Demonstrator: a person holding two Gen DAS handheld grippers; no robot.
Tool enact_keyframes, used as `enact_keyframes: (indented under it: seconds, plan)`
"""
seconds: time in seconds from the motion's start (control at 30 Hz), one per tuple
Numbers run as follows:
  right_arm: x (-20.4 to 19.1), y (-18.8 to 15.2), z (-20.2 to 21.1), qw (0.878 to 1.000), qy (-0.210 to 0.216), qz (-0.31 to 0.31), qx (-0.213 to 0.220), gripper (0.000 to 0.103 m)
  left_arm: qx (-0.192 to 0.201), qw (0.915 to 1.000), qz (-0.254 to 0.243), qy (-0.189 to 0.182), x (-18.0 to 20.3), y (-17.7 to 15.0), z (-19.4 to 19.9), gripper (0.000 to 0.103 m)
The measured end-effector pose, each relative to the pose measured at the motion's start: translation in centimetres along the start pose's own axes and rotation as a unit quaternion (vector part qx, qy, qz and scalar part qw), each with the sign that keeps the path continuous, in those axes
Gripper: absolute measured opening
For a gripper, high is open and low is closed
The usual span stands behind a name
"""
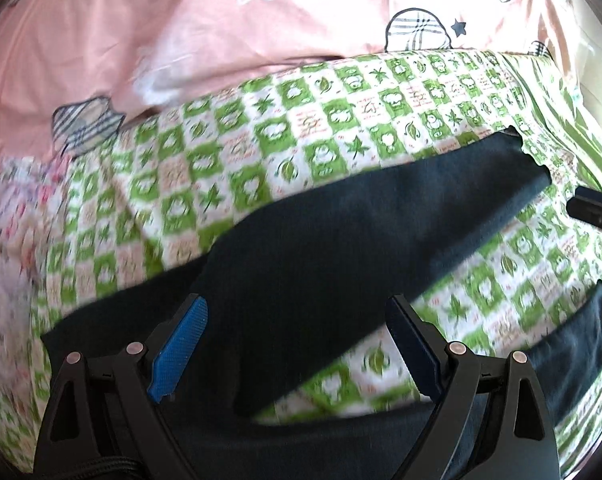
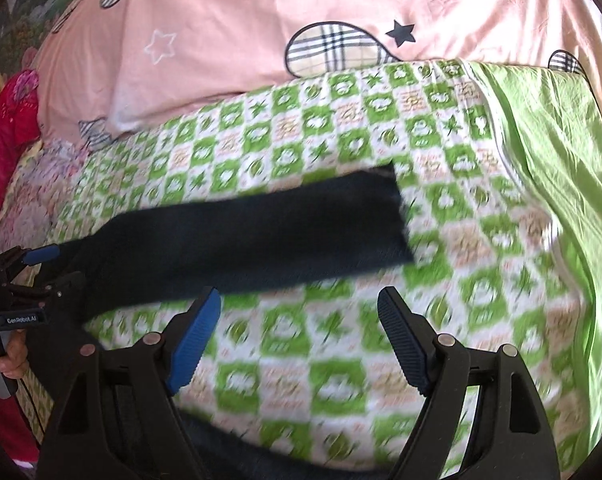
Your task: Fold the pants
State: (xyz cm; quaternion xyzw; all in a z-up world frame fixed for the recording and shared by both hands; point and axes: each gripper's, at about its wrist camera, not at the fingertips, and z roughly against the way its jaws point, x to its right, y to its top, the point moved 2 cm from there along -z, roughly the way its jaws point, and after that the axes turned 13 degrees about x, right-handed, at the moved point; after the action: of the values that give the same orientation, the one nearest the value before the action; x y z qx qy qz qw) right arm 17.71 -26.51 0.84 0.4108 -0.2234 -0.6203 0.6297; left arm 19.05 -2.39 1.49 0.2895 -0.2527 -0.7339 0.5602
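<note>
Right wrist view: both tongs gape empty above dark pants on checked sheet

Pants waist behind jaws; second leg perhaps edge-cropped.

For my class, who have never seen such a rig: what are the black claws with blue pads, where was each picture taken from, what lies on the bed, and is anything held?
The claws are hand-held grippers, one per hand, each with a camera looking along its fingers. One picture is from the left gripper, the other from the right gripper. Dark pants lie spread, legs apart, on a green checked bedspread, with a pink pillow behind. Both grippers are open, holding nothing.
</note>
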Motion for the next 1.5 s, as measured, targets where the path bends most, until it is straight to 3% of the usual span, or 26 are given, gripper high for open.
enact_keyframes:
  seconds: [0.33,0.57,0.7,0.77,0.8,0.87,0.93,0.97,1.0,1.03,1.13,1.27,1.5]
  plan:
    - [3.1,3.1,-5.3,1.0,0.001,-0.008,-0.028,0.081,-0.01,0.999,-0.025,-0.036,0.9,4.1,-5.4,0.091]
    - [6.0,4.4,-9.1,0.999,-0.011,-0.027,-0.044,0.081,-0.045,0.9959,-0.031,-0.073,0.8,5.2,-9.9,0.091]
    - [6.9,4.9,-11.1,0.998,0.004,-0.032,-0.054,0.081,-0.062,0.9936,-0.03,-0.089,0.5,5.6,-11.9,0.091]
    - [6.9,5.0,-11.9,0.998,0.018,-0.028,-0.063,0.081,-0.07,0.9918,-0.031,-0.103,0.3,5.7,-12.9,0.087]
    - [6.9,5.1,-12.1,0.997,0.024,-0.026,-0.063,0.076,-0.076,0.9908,-0.031,-0.107,0.2,5.7,-13.4,0.082]
    - [6.8,5.2,-12.3,0.997,0.031,-0.02,-0.066,0.056,-0.1,0.9862,-0.023,-0.13,0.1,5.5,-14.3,0.071]
    - [6.8,5.3,-12.3,0.997,0.035,-0.026,-0.068,0.027,-0.106,0.9842,-0.027,-0.139,0.2,5.5,-14.7,0.054]
    - [6.8,5.3,-12.2,0.996,0.039,-0.031,-0.068,0.021,-0.108,0.983,-0.03,-0.145,0.2,5.3,-14.7,0.048]
    - [6.8,5.3,-11.8,0.996,0.044,-0.035,-0.067,0.013,-0.11,0.9815,-0.031,-0.154,0.3,5.3,-14.6,0.031]
    - [7.0,5.2,-11.5,0.996,0.049,-0.039,-0.067,0.011,-0.112,0.9793,-0.03,-0.166,0.5,5.3,-14.4,0.018]
    - [6.6,5.4,-9.9,0.995,0.066,-0.039,-0.056,0.009,-0.095,0.9786,-0.043,-0.178,1.7,5.5,-12.8,0.009]
    - [6.1,5.6,-6.4,0.995,0.093,-0.036,-0.029,0.009,-0.068,0.9795,-0.045,-0.184,2.1,5.4,-9.6,0.006]
    - [6.0,3.8,0.4,0.991,0.131,-0.022,0.008,0.009,-0.056,0.9792,-0.017,-0.194,1.5,4.2,-3.5,0.005]
